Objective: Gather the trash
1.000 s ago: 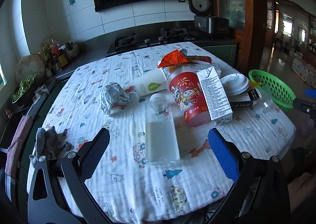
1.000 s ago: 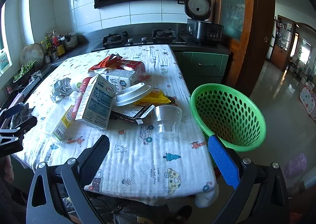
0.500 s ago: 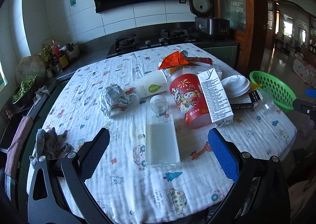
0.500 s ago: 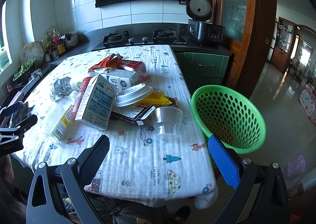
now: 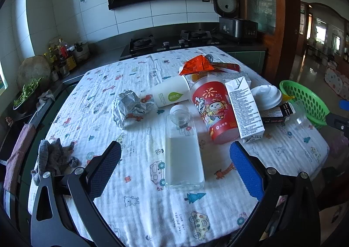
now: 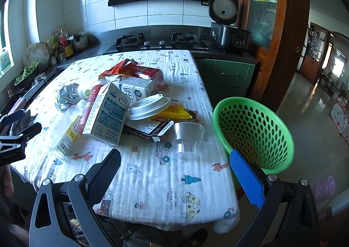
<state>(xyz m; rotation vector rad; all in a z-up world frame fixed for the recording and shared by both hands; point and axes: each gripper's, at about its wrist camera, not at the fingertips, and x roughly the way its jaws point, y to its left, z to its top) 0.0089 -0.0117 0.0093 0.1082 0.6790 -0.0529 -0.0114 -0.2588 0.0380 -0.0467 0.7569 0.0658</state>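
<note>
Little has moved since a second ago: both views have only drifted slightly, and the trash lies where it did. Nearest in the left wrist view, the left gripper (image 5: 174, 168) hangs over the near edge of the counter (image 5: 139, 214), its jaws wide apart and holding nothing. Just ahead, between the fingers, the clear plastic bottle (image 5: 183, 153) lies on its side, cap end pointing away. Beyond it to the right the red paper cup (image 5: 216, 112) lies tipped, with the milk carton (image 5: 244, 109) leaning against it. To the left sits a crumpled foil ball (image 5: 126, 107), and beside it a white tube with a green leaf mark (image 5: 170, 94). Farther back lies an orange wrapper (image 5: 196, 65).

In the right wrist view, the right gripper (image 6: 174, 173) also has its jaws spread, empty. Ahead of it a clear plastic cup (image 6: 187, 138) stands on the cloth, near a white lid (image 6: 150, 106) resting on a black box (image 6: 150, 129). At the counter's right edge sits the green basket (image 6: 257, 129), empty as far as its inside shows.
</note>
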